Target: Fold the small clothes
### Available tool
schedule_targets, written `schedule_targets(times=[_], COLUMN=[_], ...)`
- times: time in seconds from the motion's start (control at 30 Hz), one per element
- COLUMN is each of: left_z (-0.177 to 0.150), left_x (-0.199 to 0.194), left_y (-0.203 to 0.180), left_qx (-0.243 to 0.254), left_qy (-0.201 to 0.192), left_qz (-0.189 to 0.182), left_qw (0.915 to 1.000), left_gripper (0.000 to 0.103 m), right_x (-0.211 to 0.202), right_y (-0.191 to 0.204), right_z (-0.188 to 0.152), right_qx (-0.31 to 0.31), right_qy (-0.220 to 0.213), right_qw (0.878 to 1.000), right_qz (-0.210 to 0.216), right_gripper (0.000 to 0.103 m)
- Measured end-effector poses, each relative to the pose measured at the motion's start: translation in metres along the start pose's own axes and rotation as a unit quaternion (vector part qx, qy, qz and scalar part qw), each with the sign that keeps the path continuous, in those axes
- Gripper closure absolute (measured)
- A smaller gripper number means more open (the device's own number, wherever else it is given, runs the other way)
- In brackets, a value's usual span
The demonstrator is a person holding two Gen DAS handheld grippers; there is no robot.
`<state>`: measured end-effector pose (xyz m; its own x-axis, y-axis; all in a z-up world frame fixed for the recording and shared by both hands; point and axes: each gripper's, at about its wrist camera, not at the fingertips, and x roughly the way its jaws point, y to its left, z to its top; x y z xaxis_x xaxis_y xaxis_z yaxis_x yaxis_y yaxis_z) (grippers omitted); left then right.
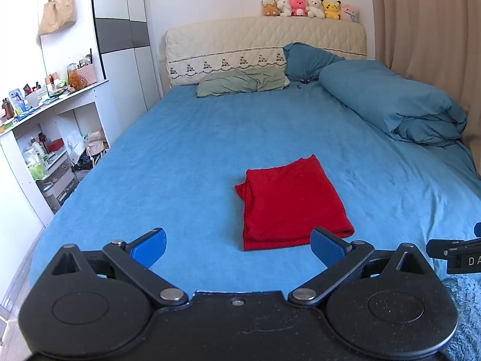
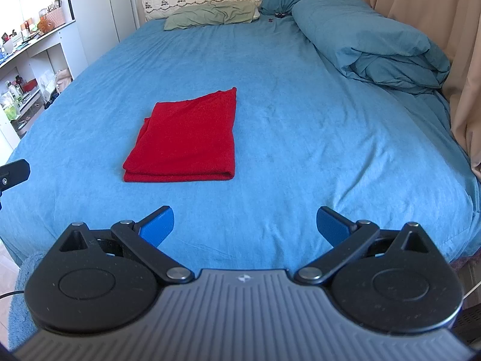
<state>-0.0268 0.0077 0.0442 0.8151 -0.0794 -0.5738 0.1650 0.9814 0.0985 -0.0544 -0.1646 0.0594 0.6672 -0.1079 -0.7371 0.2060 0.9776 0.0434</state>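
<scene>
A red garment (image 1: 293, 203) lies folded into a neat rectangle on the blue bed sheet (image 1: 195, 150). It also shows in the right wrist view (image 2: 188, 140), left of centre. My left gripper (image 1: 239, 248) is open and empty, held just short of the garment's near edge. My right gripper (image 2: 245, 225) is open and empty, held back from the garment and to its right. Part of the right gripper shows at the right edge of the left wrist view (image 1: 457, 251).
A rolled blue duvet (image 1: 396, 102) lies along the bed's right side by beige curtains (image 1: 427, 30). Pillows (image 1: 240, 82) and a headboard with plush toys (image 1: 309, 7) are at the far end. Cluttered white shelves (image 1: 45, 138) stand left of the bed.
</scene>
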Motion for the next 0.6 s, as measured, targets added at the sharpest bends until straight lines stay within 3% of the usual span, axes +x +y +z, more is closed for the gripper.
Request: schedule_targets(times=[0.6], left_z=[-0.0001], left_x=[0.0030], left_y=[0.0034], left_qx=[-0.005], left_qy=[-0.011], left_qz=[0.003], left_qw=[0.9999], left_gripper=[0.000], right_x=[0.0018], right_y=[-0.0007], right_z=[0.0000], right_qx=[0.000], right_qy=[0.001], right_qw=[1.000], right_qz=[0.000], right_gripper=[0.000])
